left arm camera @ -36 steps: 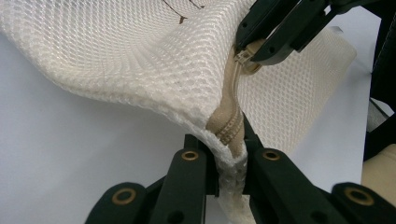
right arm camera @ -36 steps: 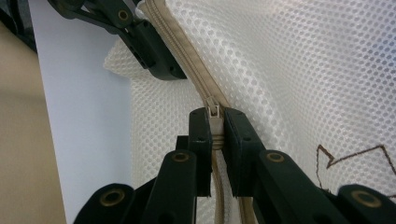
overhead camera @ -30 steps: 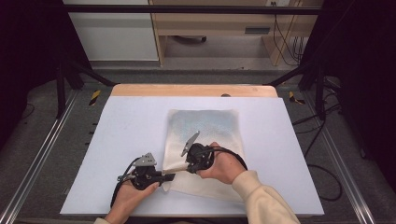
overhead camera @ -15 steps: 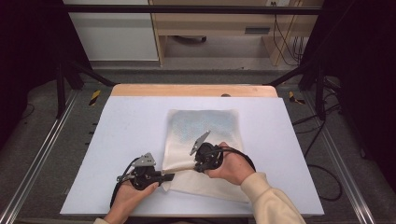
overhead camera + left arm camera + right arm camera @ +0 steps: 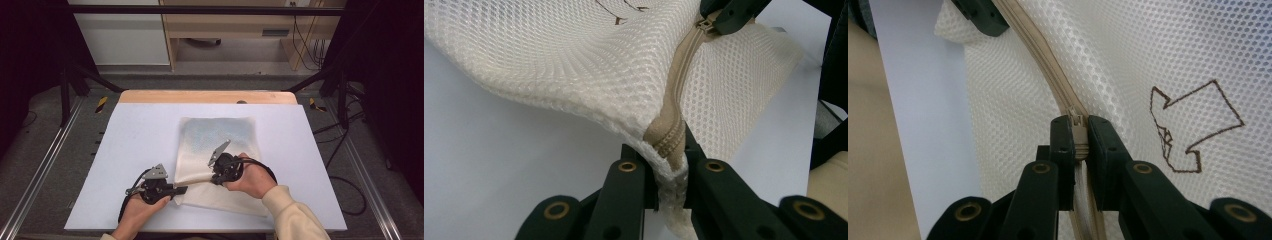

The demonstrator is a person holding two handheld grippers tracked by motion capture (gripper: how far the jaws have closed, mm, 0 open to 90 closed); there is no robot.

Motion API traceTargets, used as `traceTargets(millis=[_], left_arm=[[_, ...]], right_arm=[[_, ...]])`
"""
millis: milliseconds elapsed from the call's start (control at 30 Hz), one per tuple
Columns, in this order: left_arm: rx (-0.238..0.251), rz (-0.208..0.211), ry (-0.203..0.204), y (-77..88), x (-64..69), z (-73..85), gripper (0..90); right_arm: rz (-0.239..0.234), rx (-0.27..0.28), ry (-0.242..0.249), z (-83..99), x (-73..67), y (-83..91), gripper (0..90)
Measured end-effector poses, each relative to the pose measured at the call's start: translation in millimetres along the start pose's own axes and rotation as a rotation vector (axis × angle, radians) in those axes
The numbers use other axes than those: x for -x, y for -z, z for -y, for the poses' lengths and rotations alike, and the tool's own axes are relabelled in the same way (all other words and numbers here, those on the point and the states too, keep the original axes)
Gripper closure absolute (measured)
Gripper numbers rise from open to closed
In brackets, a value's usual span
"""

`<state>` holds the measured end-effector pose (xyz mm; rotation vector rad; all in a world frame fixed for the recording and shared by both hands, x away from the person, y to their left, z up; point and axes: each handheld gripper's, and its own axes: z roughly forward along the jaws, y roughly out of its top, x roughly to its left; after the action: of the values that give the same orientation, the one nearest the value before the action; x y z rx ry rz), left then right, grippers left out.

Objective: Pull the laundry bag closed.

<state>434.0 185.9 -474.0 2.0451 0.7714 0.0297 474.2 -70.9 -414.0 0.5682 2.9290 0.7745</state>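
A cream mesh bag (image 5: pixel 220 160) lies flat on the white counter (image 5: pixel 125 145), right of centre and reaching toward the near edge; its zipper (image 5: pixel 679 90) runs along the bag's near-left side. The left gripper (image 5: pixel 181 190) has its jaws closed on the corner of the bag where the zipper ends, pinning that end near the counter's near edge; the right gripper (image 5: pixel 215 180) has its jaws clamped on the zipper slider (image 5: pixel 1078 131), a little farther along the same seam. In the right gripper view the teeth ahead of the slider, toward the left gripper, look joined, and a brown embroidered arrow (image 5: pixel 1193 127) sits on the mesh beside the seam; whether the track behind the slider is parted I cannot tell. My judgement: both holds are made, and the slider sits close to the anchored corner, so most of the zipper's travel is left to do.
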Motion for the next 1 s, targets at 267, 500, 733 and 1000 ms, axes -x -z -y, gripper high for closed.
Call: traceTargets(millis=[267, 500, 733, 1000], left_arm=[[-0.002, 0.007, -0.002, -0.3, -0.1, -0.6, 85.4], [0.003, 0.0, -0.008, 0.9, -0.3, -1.3, 85.3], [-0.002, -0.008, -0.014, 0.1, -0.2, -1.6, 85.2], [-0.005, -0.022, -0.029, -0.3, 2.9, -2.2, 85.3]], right_arm=[[0.005, 0.015, -0.012, 5.5, 2.5, 5.0, 82.1], [0.005, 0.029, -0.017, 10.4, 5.6, 10.0, 82.1], [0.018, 0.035, -0.029, 19.1, 8.7, 15.6, 82.1], [0.033, 0.039, -0.037, 28.3, 8.9, 22.2, 82.1]])
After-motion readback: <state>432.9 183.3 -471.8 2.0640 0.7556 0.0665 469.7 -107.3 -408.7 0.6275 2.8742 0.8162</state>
